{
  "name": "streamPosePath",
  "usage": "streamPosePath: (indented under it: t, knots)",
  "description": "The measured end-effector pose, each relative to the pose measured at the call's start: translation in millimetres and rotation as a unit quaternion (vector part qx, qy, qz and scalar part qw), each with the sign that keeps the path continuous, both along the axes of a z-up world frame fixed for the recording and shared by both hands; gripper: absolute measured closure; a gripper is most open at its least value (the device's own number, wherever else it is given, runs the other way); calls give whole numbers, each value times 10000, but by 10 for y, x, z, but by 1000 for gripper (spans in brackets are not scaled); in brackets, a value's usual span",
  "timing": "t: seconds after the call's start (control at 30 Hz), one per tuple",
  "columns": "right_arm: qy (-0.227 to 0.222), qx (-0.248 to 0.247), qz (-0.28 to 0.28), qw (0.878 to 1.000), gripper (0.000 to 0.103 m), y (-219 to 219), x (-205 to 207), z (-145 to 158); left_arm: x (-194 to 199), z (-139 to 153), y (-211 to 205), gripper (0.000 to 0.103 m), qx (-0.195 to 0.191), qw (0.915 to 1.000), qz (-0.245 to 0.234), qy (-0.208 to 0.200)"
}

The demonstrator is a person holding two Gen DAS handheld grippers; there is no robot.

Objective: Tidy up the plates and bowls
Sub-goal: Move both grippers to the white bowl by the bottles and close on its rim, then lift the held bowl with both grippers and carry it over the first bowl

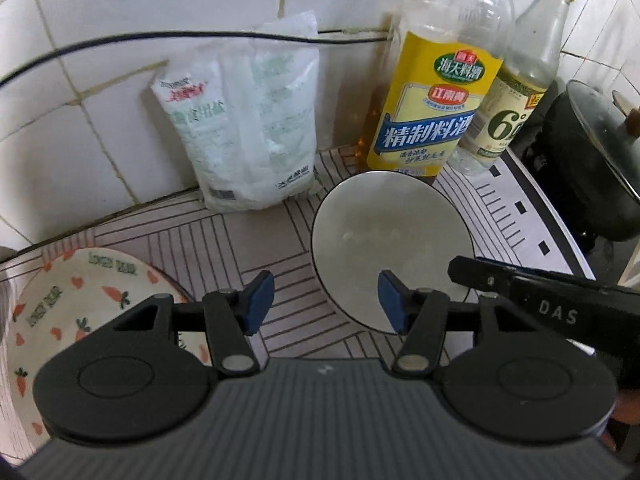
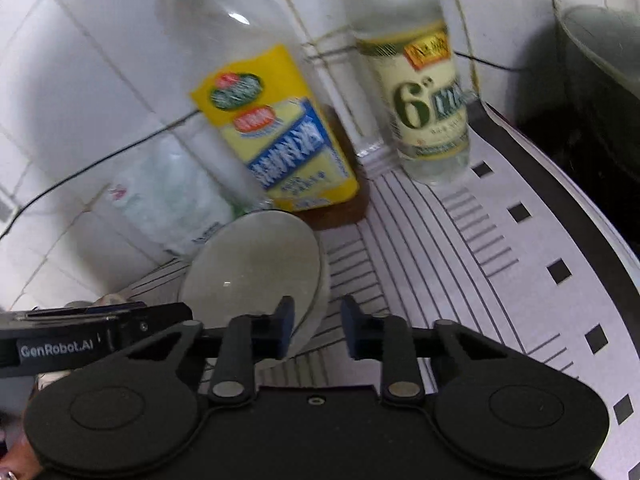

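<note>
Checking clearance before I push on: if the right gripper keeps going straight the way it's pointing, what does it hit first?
Most likely the white bowl: its rim sits right by the right gripper, between the pads. Beyond it stands the yellow-label bottle. Blur makes depth uncertain.

Glossy white ceramic bowl (image 1: 390, 248) beside clear plastic bottle (image 1: 430, 92), glazed tiles (image 1: 80, 8).
</note>
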State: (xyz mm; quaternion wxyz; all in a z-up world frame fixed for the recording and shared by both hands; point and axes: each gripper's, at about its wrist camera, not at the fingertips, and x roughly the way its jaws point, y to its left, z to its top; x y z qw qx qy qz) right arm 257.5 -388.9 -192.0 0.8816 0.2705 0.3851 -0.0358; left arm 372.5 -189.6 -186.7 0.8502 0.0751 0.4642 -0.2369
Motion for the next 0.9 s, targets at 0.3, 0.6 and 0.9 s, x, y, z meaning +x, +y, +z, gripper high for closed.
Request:
streamPosePath:
  t: [0.3,0.6,0.9]
  knots:
    - [78,550,-604,9966,83,-83,43,-239,148,-74,-122,58,-112,9998,10,155]
    - [-5,1311,-856,9877,96,-247,-91,-469,154,-136,-108,89,-484,9970,234,553]
    - [186,1142,-690,9909,95,-208,-102,-444,-13,-72,-235,90,-159,9994,170,255]
